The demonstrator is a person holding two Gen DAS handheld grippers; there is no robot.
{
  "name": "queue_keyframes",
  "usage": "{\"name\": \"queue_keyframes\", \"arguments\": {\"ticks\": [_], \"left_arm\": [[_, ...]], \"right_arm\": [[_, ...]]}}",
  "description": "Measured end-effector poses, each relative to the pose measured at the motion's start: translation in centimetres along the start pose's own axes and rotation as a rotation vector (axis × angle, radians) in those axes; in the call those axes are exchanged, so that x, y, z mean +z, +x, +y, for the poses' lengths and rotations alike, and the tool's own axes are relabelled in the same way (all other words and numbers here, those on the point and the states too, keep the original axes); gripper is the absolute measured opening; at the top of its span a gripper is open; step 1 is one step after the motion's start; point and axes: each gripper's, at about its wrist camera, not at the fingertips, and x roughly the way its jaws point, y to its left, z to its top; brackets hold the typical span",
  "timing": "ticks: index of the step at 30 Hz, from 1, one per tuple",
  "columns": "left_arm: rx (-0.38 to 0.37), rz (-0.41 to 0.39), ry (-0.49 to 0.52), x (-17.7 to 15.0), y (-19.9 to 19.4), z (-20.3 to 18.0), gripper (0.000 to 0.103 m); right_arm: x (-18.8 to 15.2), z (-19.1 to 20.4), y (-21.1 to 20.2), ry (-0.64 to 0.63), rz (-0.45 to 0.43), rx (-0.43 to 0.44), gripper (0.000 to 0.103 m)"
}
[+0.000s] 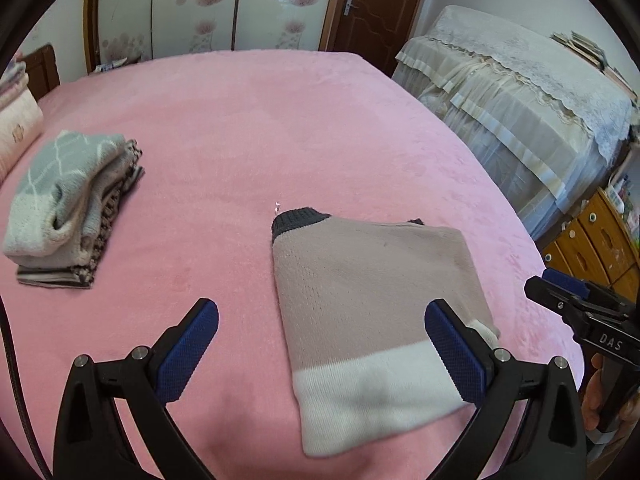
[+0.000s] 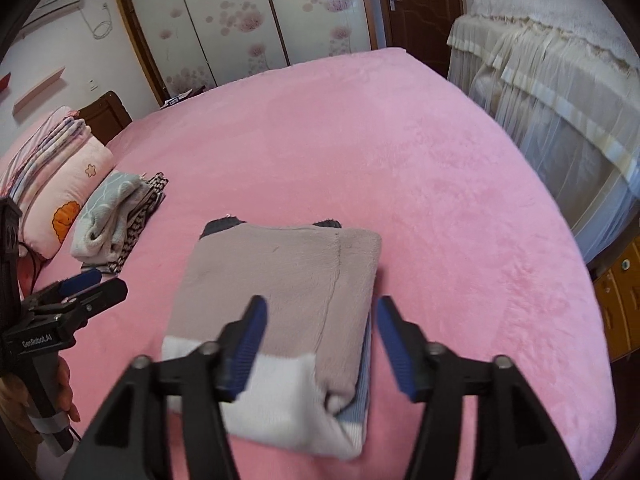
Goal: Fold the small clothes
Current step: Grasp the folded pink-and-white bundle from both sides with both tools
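Folded sweater lying flat on the pink bed, near the front edge, well apart from a stack of folded clothes to the left. Left claw spread wide, empty, hovering above the bed with one blue pad over bare cover and the other over the sweater's right edge; no cloth pinched. Right claw parted too, jaws straddling the sweater's near right corner without pressing on it, nothing held.

Judged as the close of one fold: garment squared into a neat rectangle and released. Next move likely a lift of the bundle onto the stack, or a reach for another garment; either calls for a low, two-sided pinch under the thick folded edge so the layers stay together.

Sweater of soft knit, dusty mauve body, broad white ribbed hem nearest the cameras, dark grey collar peeking out at the far end; a pale blue layer showing at the right corner in the right wrist view. Bed cover plush and fuzzy. Stack topped by a grey knit with a white diamond pattern, over striped fabric.
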Motion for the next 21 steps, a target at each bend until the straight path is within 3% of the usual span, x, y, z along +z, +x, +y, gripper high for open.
{"name": "queue_keyframes", "arguments": {"ticks": [4,6,9,16,21], "left_arm": [[0.003,-0.019,0.034,-0.7,-1.7,-1.2,0.103],[0.006,-0.023,0.039,-1.1,-2.2,-1.7,0.103],[0.022,-0.028,0.041,-1.9,-2.2,-2.1,0.103],[0.042,0.004,0.03,-4.0,1.0,-2.2,0.103],[0.023,0.033,-0.042,-4.8,3.8,-1.5,0.103]], "right_arm": [[-0.7,0.6,-1.5,-0.013,0.001,0.011,0.071],[-1.0,0.9,-1.8,-0.025,0.004,0.004,0.08],[-1.4,1.2,-1.7,-0.046,0.004,-0.001,0.083],[-2.9,0.7,1.1,-0.027,0.059,0.017,0.084],[-4.2,-0.5,4.0,-0.001,0.09,0.003,0.088]]}}
